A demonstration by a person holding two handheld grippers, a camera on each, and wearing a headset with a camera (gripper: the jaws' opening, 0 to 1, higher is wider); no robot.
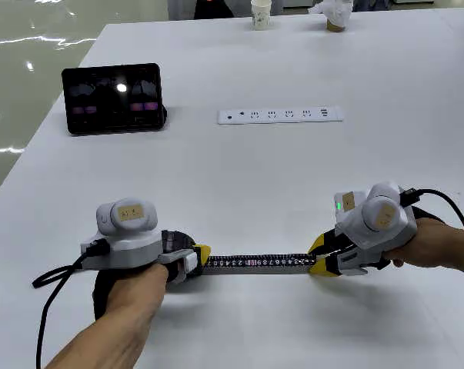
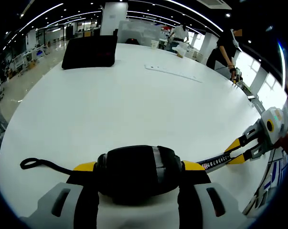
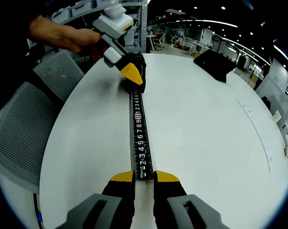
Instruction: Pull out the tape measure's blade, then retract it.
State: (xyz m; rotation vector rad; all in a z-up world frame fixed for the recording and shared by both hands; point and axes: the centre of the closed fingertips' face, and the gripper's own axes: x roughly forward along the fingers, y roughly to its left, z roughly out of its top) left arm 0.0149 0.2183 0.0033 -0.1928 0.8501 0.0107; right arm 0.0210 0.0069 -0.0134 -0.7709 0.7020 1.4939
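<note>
The broad white tabletop (image 1: 293, 169) looks smooth with a soft sheen; the black rounded tape-measure case (image 2: 134, 171) seems matt plastic; its dark numbered blade (image 3: 140, 133) looks smooth; the black rectangular tablet (image 1: 112, 98) has a glassy, reflective screen; the grey chair back (image 3: 19, 138) is woven mesh.

The head view is looking forward and down at the white tabletop (image 1: 293, 177), framing the left gripper (image 1: 197, 257) lower left and the right gripper (image 1: 320, 256) lower right. The left gripper view is sitting low, close behind the black tape measure case (image 2: 134, 171), facing across the table. The right gripper view is looking along the black numbered blade (image 3: 140, 138) toward that case, upper centre. All three are sharing the blade.
</note>
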